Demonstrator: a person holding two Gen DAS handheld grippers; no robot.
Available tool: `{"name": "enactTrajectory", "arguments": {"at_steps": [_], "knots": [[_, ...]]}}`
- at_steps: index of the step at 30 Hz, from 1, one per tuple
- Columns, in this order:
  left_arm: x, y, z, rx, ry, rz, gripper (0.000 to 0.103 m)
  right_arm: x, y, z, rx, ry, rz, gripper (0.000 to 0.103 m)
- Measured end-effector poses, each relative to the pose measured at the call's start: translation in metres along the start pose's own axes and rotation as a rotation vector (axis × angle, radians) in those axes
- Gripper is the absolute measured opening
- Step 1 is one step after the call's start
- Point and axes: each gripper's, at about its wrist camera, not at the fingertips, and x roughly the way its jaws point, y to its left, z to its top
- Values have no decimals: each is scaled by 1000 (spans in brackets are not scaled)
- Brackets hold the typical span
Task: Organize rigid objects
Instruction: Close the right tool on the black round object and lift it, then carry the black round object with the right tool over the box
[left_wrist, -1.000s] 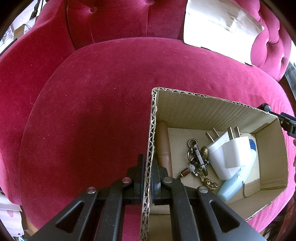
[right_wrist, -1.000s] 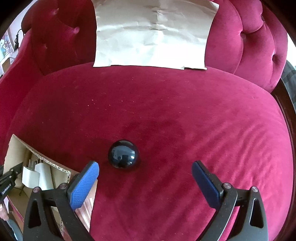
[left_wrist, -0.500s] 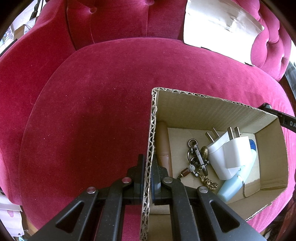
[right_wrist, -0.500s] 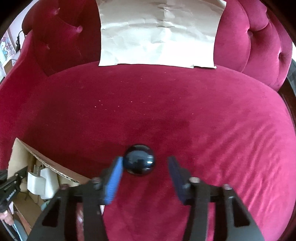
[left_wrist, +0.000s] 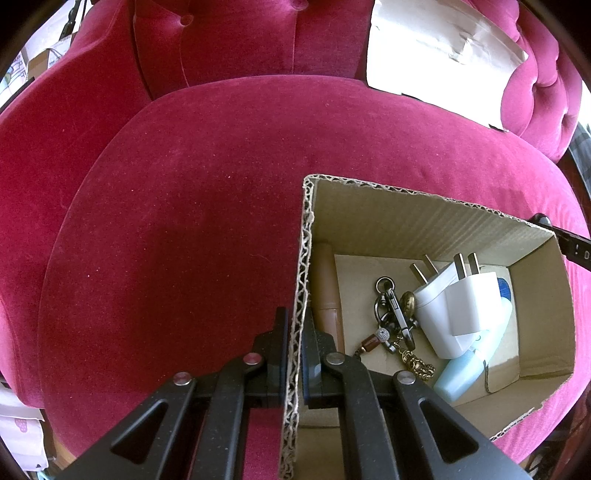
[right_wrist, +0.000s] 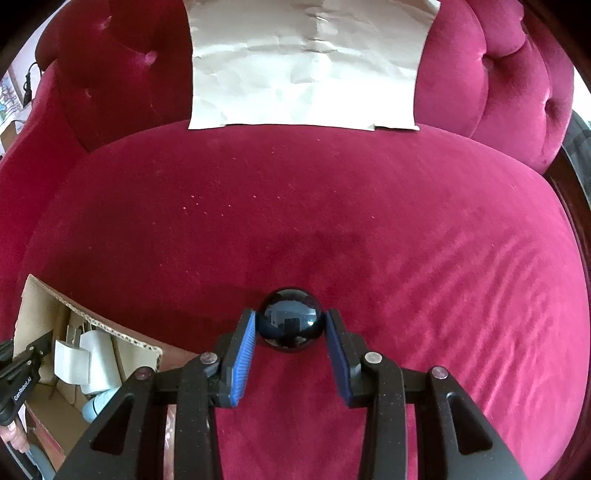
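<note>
Since the glossy black ball (right_wrist: 289, 318) looks slick and heavy, we clamp our right gripper (right_wrist: 290, 332) across its middle, at 3 and 9 o'clock; our left gripper (left_wrist: 294, 332) pinches the box wall (left_wrist: 300, 295).

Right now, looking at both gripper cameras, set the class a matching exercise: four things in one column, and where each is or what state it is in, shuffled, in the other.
Things
1. black ball
2. white plug
3. cardboard box
4. sheet of paper

Places or states
A. lying inside the box beside a bunch of keys
B. leaning on the sofa's backrest
C. wall clamped by the left gripper
D. squeezed between the blue pads of the right gripper

Pairs: 1-D, 2-A, 3-C, 4-B
</note>
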Motion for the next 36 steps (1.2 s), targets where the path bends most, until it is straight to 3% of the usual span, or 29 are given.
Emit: {"name": "enactTrajectory", "arguments": {"at_steps": [15,36], "knots": [[-1,-1,-1,1,0,-1,5,-23,5,-15,2,39,-45,40],[-1,-2,-1,5,-1,-1,5,-86,38,-17,-22,19,-10,40]]}}
